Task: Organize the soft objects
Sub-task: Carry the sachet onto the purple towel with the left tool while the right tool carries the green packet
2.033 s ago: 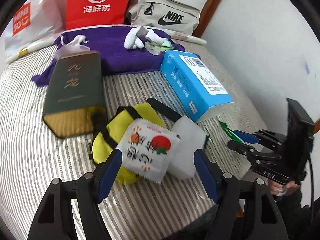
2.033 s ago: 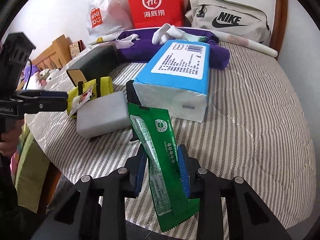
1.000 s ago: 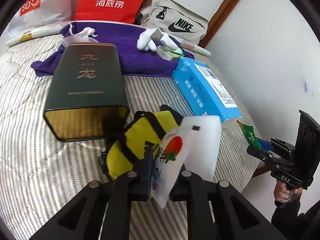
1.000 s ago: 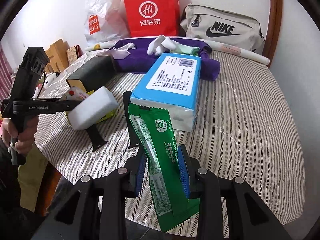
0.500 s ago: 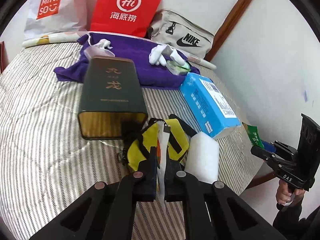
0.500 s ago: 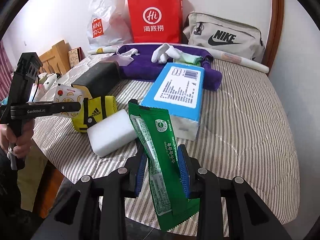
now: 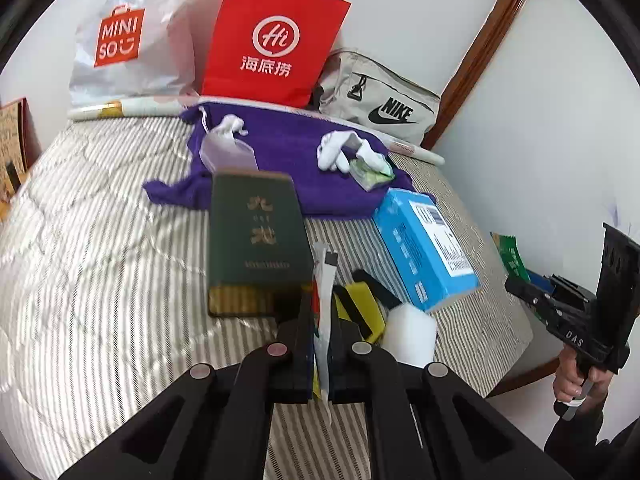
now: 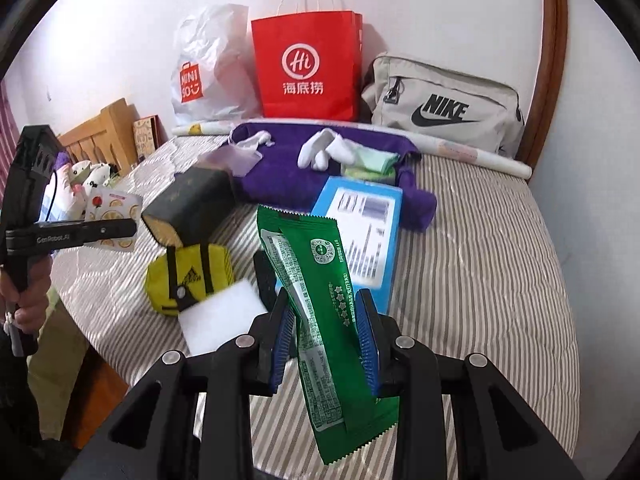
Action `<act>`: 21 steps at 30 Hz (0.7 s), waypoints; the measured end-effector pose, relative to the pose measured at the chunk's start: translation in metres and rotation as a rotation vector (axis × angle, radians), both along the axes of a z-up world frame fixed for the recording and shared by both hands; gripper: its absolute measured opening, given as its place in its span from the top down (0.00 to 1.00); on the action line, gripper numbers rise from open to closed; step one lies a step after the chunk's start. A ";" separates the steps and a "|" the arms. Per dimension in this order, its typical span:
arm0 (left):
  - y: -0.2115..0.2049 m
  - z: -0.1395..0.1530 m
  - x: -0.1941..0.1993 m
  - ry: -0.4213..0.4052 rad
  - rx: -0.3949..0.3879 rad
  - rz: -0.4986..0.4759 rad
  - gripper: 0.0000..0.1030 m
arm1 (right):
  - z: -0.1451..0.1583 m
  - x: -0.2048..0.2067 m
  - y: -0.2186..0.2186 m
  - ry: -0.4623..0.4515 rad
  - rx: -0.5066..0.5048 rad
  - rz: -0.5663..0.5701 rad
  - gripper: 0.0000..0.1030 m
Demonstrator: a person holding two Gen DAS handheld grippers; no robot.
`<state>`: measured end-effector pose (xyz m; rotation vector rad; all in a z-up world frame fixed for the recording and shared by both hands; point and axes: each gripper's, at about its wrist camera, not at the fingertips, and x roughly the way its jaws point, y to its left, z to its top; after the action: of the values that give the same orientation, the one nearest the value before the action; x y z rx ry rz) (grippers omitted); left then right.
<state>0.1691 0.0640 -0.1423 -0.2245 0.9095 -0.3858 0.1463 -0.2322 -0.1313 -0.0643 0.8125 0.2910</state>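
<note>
Right wrist view: jaws clamp the green packet; left jaws pinch the fruit-print sachet edge-on.

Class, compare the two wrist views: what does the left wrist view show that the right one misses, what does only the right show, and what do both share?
Only the left view: the white packet edge-on in the left claw.
Only the right view: that packet's fruit-printed face, a wooden headboard, and the green packet's label in the right claw.
Both: red bag, blue box, white block.
</note>
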 end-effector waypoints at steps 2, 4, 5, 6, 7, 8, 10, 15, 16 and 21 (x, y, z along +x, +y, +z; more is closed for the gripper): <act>0.003 0.006 0.006 -0.003 0.001 0.008 0.96 | 0.004 0.009 0.000 -0.004 0.002 -0.012 0.70; 0.005 0.012 0.015 -0.007 0.001 0.012 0.96 | 0.008 0.019 0.001 -0.003 0.008 -0.020 0.70; 0.006 0.015 0.019 -0.009 0.007 0.017 0.96 | 0.011 0.025 0.001 -0.004 0.013 -0.024 0.70; 0.006 0.017 0.024 -0.009 0.014 0.018 0.96 | 0.013 0.031 0.001 -0.007 0.018 -0.027 0.70; 0.006 0.020 0.031 -0.007 0.024 0.024 0.96 | 0.016 0.036 0.001 -0.011 0.022 -0.031 0.70; 0.006 0.021 0.036 -0.006 0.028 0.027 0.96 | 0.019 0.041 0.002 -0.015 0.024 -0.035 0.70; 0.006 0.024 0.047 -0.003 0.032 0.025 0.96 | 0.023 0.051 0.003 -0.022 0.028 -0.038 0.70; 0.005 0.031 0.076 0.007 0.053 0.036 0.96 | 0.031 0.084 0.004 -0.028 0.042 -0.044 0.70; 0.005 0.032 0.082 0.010 0.050 0.034 0.96 | 0.032 0.089 0.005 -0.029 0.039 -0.045 0.70; 0.005 0.029 0.113 0.036 0.044 0.036 0.96 | 0.032 0.121 0.004 -0.017 0.048 -0.055 0.70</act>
<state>0.2819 0.0687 -0.1129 -0.2076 0.9469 -0.3288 0.2677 -0.2278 -0.0988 0.0003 0.7888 0.2578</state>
